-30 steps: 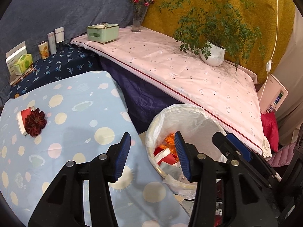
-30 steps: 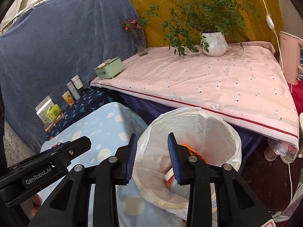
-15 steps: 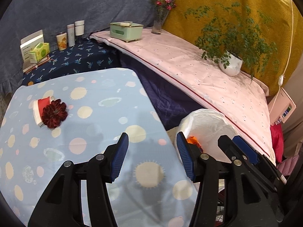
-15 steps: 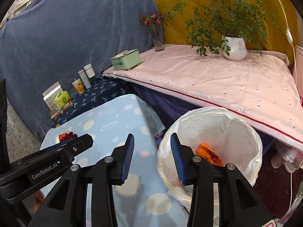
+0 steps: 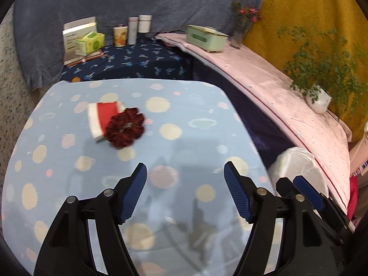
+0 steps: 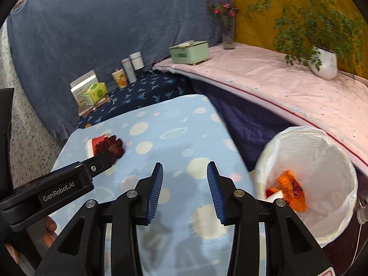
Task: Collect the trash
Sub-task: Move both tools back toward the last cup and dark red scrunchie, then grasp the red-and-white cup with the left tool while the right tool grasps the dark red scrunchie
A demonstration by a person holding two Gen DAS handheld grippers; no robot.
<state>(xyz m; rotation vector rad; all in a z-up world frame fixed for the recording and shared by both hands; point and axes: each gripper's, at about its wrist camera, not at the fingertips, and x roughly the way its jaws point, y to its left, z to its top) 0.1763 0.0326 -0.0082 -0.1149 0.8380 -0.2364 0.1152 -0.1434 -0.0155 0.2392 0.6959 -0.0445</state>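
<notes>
left gripper [image 5: 185, 192]: empty, its blue pads spread wide apart. a second ago they were narrower and framed the bin's rim; now they hang over the middle of the blue spotted tablecloth [image 5: 179, 142] and face the far left of the table.
right gripper [image 6: 185, 191]: empty too, jaws parted but less widely. a second ago it looked straight down into the bin; now it has swung left and sits over the tablecloth, with the bin off to its right.
trash bin [image 6: 322, 156]: white-lined, standing beside the table's right edge and below the pink-covered ledge [image 6: 287, 85]. orange crumpled wrapper [image 6: 291, 189] and a red and white scrap lie inside it.
remaining trash: a red and white packet [image 5: 102, 117] lies flat on the tablecloth's far left, with a dark red ruffled flower-like piece [image 5: 125, 127] resting partly on top of it. both are well apart from either gripper.
what the change means: both grippers have left the bin with nothing in them, so one drop-off looks done, and the turn toward the table reads as the start of the next pickup.
likely next step: the left gripper is the nearer and already wide, so it probably reaches forward and left for the pile.
risk: the ruffled piece sits loosely on the packet; a pinch on one may drag or shed the other.
not trash, by my reading: green box [image 5: 205, 38], flower vase [image 5: 241, 30], potted plant [image 5: 319, 97], tins and cartons at the back.
</notes>
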